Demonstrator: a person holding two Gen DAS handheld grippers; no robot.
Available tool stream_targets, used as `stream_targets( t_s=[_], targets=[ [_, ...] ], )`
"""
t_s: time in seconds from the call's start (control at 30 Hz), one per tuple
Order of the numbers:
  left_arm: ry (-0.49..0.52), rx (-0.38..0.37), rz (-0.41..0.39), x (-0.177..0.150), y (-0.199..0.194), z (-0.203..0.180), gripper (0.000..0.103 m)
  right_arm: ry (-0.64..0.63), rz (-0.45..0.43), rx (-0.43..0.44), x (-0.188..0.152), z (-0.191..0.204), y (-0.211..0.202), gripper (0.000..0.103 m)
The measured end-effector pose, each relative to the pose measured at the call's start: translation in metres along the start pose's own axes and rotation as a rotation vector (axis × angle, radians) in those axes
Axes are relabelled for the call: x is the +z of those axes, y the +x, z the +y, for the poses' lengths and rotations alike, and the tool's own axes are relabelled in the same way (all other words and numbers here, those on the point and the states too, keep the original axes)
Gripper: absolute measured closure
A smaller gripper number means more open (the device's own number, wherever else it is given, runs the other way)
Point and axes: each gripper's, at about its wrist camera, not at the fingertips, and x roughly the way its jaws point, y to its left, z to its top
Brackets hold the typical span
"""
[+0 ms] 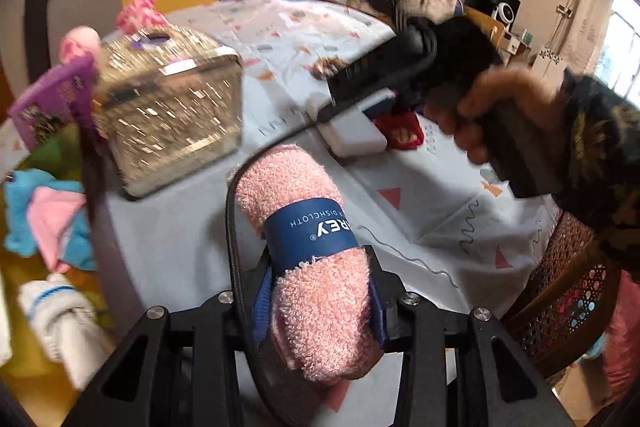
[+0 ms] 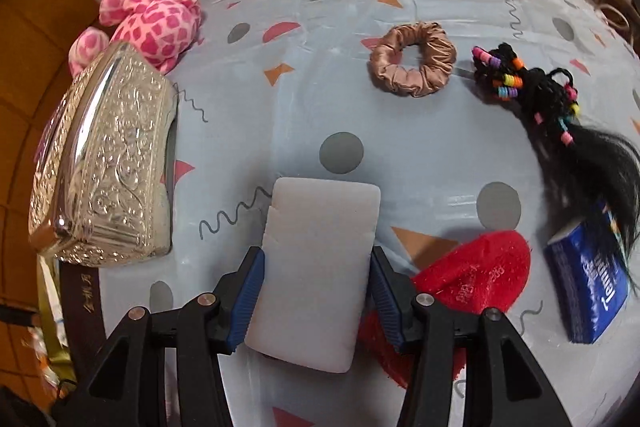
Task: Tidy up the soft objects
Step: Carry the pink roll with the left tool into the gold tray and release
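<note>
A rolled pink dishcloth (image 1: 296,187) with a dark blue paper band is clamped between the blue pads of my left gripper (image 1: 320,267), held above the patterned tablecloth (image 1: 180,239). In the right wrist view a white rectangular sponge (image 2: 320,227) lies on the cloth, and my right gripper (image 2: 316,267) has a pad touching each of its long sides. The left wrist view shows that same gripper, blurred, in a person's hand (image 1: 472,115) over the white sponge (image 1: 354,135).
An embossed silver box (image 2: 108,163) stands at the left, with a pink spotted plush (image 2: 156,23) behind it. A tan scrunchie (image 2: 414,61), a beaded black hairpiece (image 2: 532,87), a blue tissue pack (image 2: 588,287) and a red felt piece (image 2: 480,271) lie around. Blue and pink cloths (image 1: 48,219) sit left, off the table.
</note>
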Motion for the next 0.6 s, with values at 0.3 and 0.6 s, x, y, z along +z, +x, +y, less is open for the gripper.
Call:
stream_targets(
  t_s=[0.3,0.6],
  targets=[
    [0.011,0.056,-0.087,-0.001,-0.045,0.009,0.064,-0.060,-0.023,-0.035,-0.010,0.013,0.000,0.047],
    [0.077,0.224,-0.079,-0.011,-0.063,0.030,0.064,-0.072,-0.056,-0.064,-0.007,0.008,-0.003,0.051]
  ],
)
